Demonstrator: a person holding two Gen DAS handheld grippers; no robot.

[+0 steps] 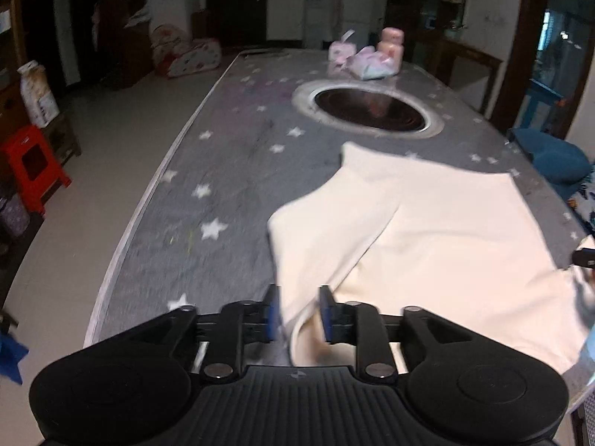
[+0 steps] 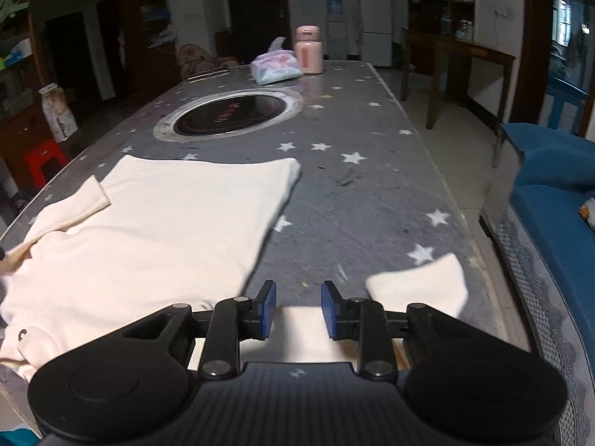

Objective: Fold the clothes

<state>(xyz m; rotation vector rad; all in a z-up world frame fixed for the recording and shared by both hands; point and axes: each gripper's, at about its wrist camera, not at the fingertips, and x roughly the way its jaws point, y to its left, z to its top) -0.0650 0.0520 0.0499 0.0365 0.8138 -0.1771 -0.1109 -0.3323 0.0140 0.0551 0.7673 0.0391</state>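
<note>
Cream cotton, a long-sleeved shirt, lies spread on the grey star-printed counter, its body flat and its hem toward the round dark hob plate set into the counter top. In the left wrist view one sleeve is folded across the shirt's body, and the left tool stands released, its blue pads parted, with the edge of the cloth lying in the gap but not pinched. The right wrist view shows the other sleeve stretched out to the right on the counter, its cuff lying beside the right tool; that tool is also released, pads apart, with cream cloth beneath the gap and nothing clamped.

At the far end stand a pink lidded bottle and a soft pack of tissues with one sheet sticking up from its slot; what the bottle holds cannot be told. The left view shows both only as blurs.

Only the left view takes in the red plastic stool and a white sack on the floor; only the right view shows the blue sofa and a wooden side table. The hob plate carries reddish marks, too small to read. A small dark mark sits near the shirt's collar, unreadable.
</note>
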